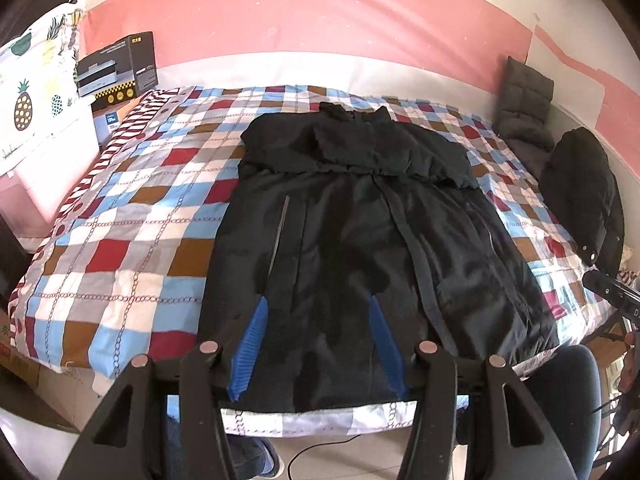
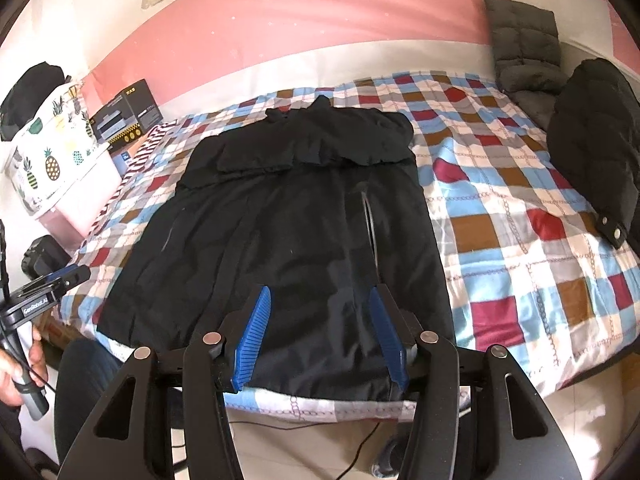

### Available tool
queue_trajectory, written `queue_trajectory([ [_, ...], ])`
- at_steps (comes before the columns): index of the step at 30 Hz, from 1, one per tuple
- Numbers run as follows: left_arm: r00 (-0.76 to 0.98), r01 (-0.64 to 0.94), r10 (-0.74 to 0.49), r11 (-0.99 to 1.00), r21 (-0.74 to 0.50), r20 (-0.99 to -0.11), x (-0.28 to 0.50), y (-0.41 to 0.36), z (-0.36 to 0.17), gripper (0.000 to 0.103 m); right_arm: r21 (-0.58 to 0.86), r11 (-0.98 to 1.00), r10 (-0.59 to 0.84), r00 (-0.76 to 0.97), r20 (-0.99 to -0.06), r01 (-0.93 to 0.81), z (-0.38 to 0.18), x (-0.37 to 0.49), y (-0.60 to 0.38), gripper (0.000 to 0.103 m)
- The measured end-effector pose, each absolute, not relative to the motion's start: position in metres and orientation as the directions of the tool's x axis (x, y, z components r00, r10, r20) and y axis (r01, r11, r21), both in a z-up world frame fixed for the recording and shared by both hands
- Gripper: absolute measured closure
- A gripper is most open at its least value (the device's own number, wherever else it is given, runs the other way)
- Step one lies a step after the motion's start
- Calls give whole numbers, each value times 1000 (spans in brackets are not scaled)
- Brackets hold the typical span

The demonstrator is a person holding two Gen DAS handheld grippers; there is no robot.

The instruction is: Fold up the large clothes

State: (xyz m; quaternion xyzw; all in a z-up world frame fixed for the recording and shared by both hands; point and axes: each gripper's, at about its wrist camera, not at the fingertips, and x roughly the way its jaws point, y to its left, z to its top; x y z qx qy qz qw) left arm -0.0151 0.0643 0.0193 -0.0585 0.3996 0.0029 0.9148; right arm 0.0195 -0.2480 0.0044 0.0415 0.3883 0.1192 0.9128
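A large black coat [image 1: 352, 220] lies flat on the checked bedspread [image 1: 132, 216], collar at the far side, hem at the near edge of the bed, sleeves folded across the chest. My left gripper [image 1: 317, 298] hovers open over the left half of the hem, nothing between its blue pads [image 1: 256, 332]. In the right wrist view the same coat [image 2: 280, 232] fills the middle, and my right gripper [image 2: 319, 289] stands open above the right part of the hem, its pads [image 2: 384, 328] apart from the cloth. Each gripper shows at the other view's edge: right gripper [image 1: 608, 288], left gripper [image 2: 60, 280].
A second black puffy jacket [image 2: 592, 140] lies at the bed's right side, with a grey quilted cushion [image 2: 524, 40] against the pink wall. Cardboard boxes [image 1: 120, 68] and a pineapple-print cover [image 1: 32, 92] stand at the left. A person's jeans leg [image 1: 568, 400] and a cable [image 2: 360, 452] are below.
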Motion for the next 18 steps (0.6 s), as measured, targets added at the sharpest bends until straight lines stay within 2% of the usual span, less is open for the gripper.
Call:
queue_trajectory([
  [10, 641, -88, 11, 994, -60, -767, -9, 68, -2, 47, 185, 974, 225, 635, -739, -130, -22, 23, -268, 50],
  [13, 632, -100, 23, 994, -53, -775, -6, 71, -8, 47, 195, 975, 221, 621, -753, -110, -29, 27, -277, 41],
  [18, 611, -118, 43, 992, -37, -791, 1, 77, -20, 46, 198, 977, 201, 601, -773, -73, -39, 34, -288, 41],
])
